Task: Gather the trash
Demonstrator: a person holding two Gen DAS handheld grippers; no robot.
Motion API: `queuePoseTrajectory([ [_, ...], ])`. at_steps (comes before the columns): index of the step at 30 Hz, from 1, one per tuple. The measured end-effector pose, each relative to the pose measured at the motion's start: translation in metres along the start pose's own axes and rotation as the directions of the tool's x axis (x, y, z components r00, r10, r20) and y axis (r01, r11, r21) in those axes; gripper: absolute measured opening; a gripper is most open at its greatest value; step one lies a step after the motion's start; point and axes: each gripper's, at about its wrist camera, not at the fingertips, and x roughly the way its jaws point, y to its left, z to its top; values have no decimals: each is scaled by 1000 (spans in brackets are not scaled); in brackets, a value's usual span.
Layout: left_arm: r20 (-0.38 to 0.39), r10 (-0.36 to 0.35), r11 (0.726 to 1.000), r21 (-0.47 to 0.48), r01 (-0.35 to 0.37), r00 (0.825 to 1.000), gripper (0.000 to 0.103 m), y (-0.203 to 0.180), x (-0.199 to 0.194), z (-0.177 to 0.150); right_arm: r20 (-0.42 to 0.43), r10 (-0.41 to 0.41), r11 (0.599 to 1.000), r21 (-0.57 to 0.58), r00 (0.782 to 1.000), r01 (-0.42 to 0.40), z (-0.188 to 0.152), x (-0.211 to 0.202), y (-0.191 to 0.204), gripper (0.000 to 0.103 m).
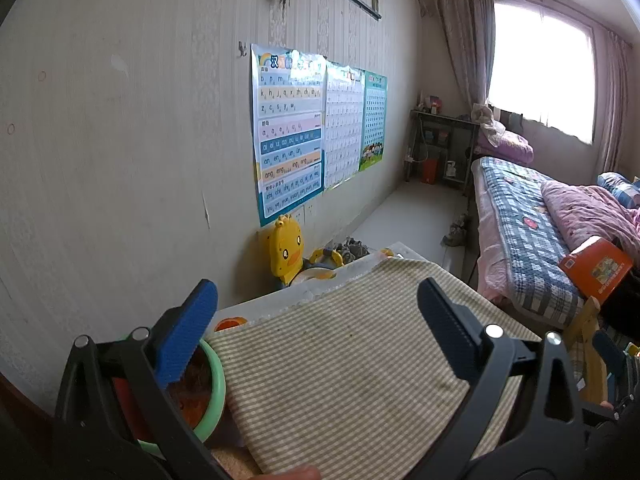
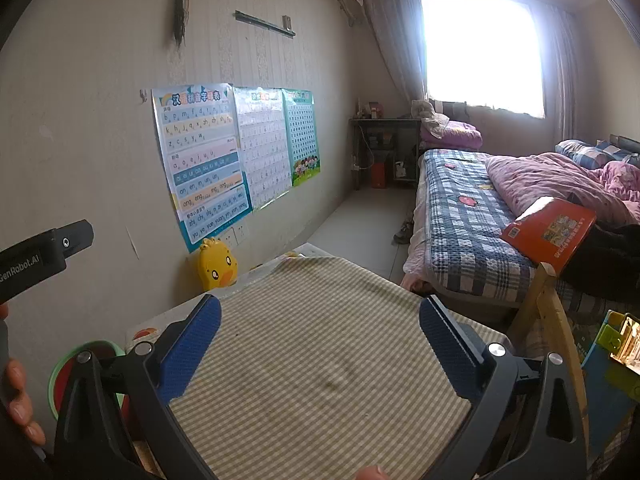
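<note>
Both grippers stand with jaws wide apart and empty: the left gripper hovers over the striped cloth covering the table, the right gripper above the same cloth further right. No loose trash shows on the cloth; a green bowl with orange-brown contents sits at the cloth's left edge, just behind the left gripper's blue left finger. Beyond the table's far edge, open floor runs between the postered wall and the bed. Only the right view shows the left gripper's black handle with fingertips beside it; only the left view shows inside the bowl. An orange book lies on the bed.
</note>
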Motion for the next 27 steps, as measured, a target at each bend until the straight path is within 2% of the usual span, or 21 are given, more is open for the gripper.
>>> queuePoseTrajectory([
  [21, -28, -2, 1000, 3, 2, 1000, 98, 1, 10, -11, -37, -3, 1000, 7, 999, 3, -8, 11, 0, 95],
  [24, -25, -12, 1000, 9, 12, 1000, 98, 2, 14, -16, -77, 11, 1000, 30, 997, -9, -13, 23, -5, 95],
  [27, -66, -12, 999, 39, 15, 998, 98, 3, 25, -27, -154, 0, 998, 60, 988, 9, -29, 54, -17, 95],
])
